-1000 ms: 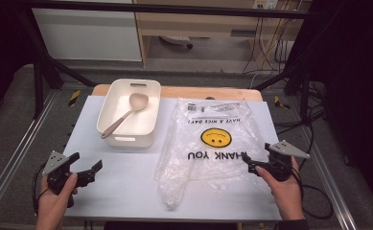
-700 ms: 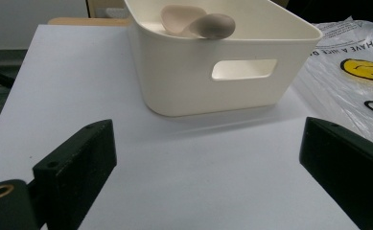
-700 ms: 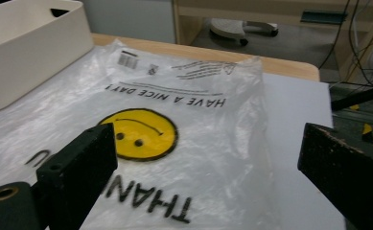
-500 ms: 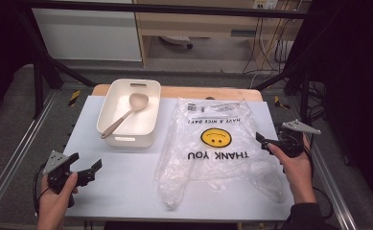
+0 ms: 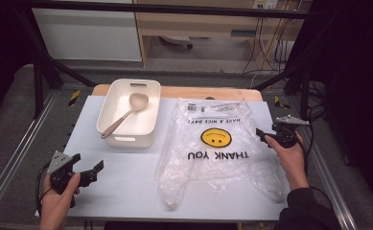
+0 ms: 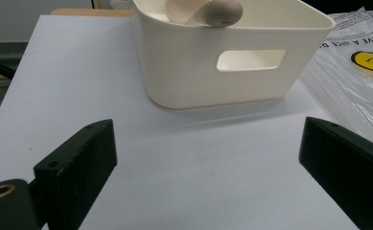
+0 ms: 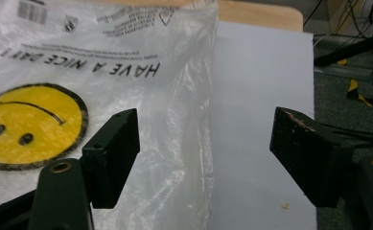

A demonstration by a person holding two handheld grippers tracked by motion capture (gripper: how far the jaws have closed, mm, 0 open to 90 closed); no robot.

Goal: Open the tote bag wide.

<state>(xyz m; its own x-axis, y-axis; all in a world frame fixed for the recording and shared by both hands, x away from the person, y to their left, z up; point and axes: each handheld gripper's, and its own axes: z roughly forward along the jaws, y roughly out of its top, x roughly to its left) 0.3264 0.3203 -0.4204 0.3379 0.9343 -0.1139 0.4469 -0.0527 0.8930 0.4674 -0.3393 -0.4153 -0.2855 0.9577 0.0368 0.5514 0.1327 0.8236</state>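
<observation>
Now my right gripper (image 5: 266,136) sits at the plastic bag's (image 5: 217,143) 3 o'clock edge, jaws apart but just been closing, straddling the side fold without pinching it, probably to lift that side. Left gripper (image 5: 87,168) waits open at 7 o'clock, facing the bin (image 6: 232,57) holding a spoon (image 5: 126,115).

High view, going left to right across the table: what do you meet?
left gripper → cream bin holding a wooden spoon → clear plastic bag with the yellow smiley → right gripper at the bag's right edge.
</observation>
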